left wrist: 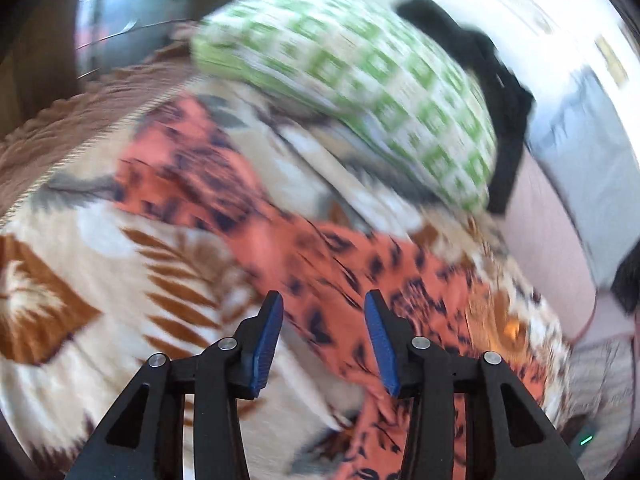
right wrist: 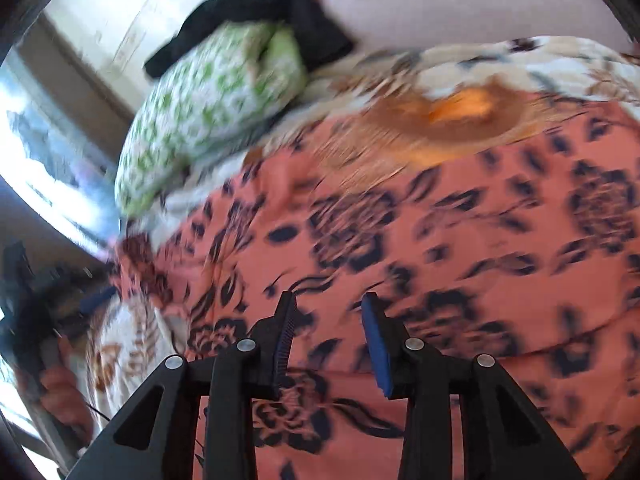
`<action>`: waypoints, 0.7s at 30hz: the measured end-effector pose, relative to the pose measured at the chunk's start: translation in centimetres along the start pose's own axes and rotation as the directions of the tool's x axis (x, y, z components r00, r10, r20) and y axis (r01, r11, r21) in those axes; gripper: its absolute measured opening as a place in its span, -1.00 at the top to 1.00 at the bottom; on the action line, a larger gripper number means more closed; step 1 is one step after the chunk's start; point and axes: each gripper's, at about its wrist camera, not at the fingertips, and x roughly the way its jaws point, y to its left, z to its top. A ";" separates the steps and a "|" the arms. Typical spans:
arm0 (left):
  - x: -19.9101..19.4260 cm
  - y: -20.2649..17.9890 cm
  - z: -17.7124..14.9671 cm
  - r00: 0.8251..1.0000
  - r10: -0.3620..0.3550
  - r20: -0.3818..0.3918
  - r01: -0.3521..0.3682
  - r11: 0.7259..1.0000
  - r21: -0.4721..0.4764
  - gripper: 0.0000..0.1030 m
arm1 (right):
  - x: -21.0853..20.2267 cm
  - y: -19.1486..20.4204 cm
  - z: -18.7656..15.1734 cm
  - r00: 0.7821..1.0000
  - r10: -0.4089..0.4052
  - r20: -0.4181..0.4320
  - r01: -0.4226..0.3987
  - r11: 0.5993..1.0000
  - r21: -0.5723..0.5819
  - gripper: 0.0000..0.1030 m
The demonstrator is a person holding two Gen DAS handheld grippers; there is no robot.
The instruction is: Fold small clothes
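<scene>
- We see left gripper (left wrist: 324, 308) jaws apart, nothing between, above the coral floral garment (left wrist: 280, 240).
- Right gripper (right wrist: 328, 312) likewise released, empty.
- Green-patterned pillow (left wrist: 360, 80) upper centre.

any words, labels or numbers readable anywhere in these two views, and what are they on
None can be read.
Orange floral garment: pattern only, no lettering or tag visible.
Green and white patterned pillow: squares only, no text.
Leaf-print blanket: no text.
Black cloth: nothing visible.
Small yellowish patch on the wall: might be a label, too blurred to tell.
</scene>
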 end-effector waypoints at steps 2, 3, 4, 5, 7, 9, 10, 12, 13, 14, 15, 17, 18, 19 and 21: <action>-1.7 3.2 1.7 0.999 0.011 0.032 -0.008 0.996 -0.086 0.05 | 1.9 1.5 -1.5 0.997 -0.075 0.001 0.074 0.992 -0.100 0.21; -2.4 4.6 2.6 0.999 0.012 0.039 -0.007 0.992 -0.123 0.04 | 1.8 2.3 -2.2 0.994 -0.087 0.064 0.096 0.981 -0.168 0.05; -2.7 5.6 3.6 0.999 0.015 0.035 -0.009 0.990 -0.142 0.02 | 2.0 2.7 -2.7 0.994 -0.086 0.070 0.098 0.974 -0.203 -0.02; -2.8 6.5 4.7 0.999 0.025 0.020 -0.022 0.989 -0.143 0.01 | 2.0 2.8 -2.8 0.993 -0.088 0.081 0.103 0.972 -0.210 -0.02; -2.6 7.5 6.8 0.997 0.065 -0.035 -0.069 0.990 -0.123 0.00 | 2.1 3.0 -2.7 0.993 -0.088 0.077 0.102 0.972 -0.211 -0.05; -2.5 8.4 8.0 0.996 0.060 -0.067 -0.069 0.988 -0.140 -0.01 | 2.2 3.0 -2.7 0.994 -0.081 0.079 0.096 0.973 -0.208 -0.05; -2.3 8.6 8.2 0.996 0.031 -0.084 -0.044 0.987 -0.154 -0.09 | 2.3 3.0 -2.7 0.994 -0.079 0.080 0.094 0.974 -0.208 -0.05; -0.8 8.2 8.6 0.988 -0.051 -0.145 0.026 0.985 -0.168 -0.15 | 2.0 2.8 -2.8 0.994 -0.073 0.080 0.088 0.974 -0.208 -0.08; 0.2 7.6 8.9 0.980 -0.067 -0.187 0.036 0.986 -0.163 -0.15 | 2.1 2.9 -2.7 0.994 -0.069 0.080 0.085 0.975 -0.207 -0.09; 1.1 7.0 9.2 0.975 -0.056 -0.217 0.023 0.988 -0.151 -0.15 | 2.1 2.9 -2.6 0.995 -0.067 0.079 0.082 0.975 -0.206 -0.09; 2.1 6.1 9.7 0.967 -0.025 -0.253 -0.008 0.992 -0.127 -0.15 | 1.9 2.8 -2.7 0.995 -0.065 0.080 0.080 0.976 -0.205 -0.09; 4.2 4.4 10.7 0.948 0.055 -0.315 -0.078 0.995 -0.060 -0.15 | 1.9 2.7 -2.8 0.995 -0.065 0.080 0.080 0.976 -0.204 -0.09; 5.3 3.6 11.1 0.929 0.119 -0.350 -0.129 0.992 -0.004 -0.15 | 1.8 2.7 -2.8 0.995 -0.066 0.080 0.081 0.975 -0.205 -0.09; 6.5 2.8 11.2 0.894 0.219 -0.391 -0.210 0.975 0.065 -0.12 | 1.9 2.7 -2.8 0.995 -0.065 0.080 0.080 0.976 -0.204 -0.09; 8.0 2.4 11.2 0.850 0.313 -0.423 -0.281 0.950 0.138 0.04 | 1.9 2.7 -2.8 0.995 -0.064 0.080 0.079 0.976 -0.203 -0.09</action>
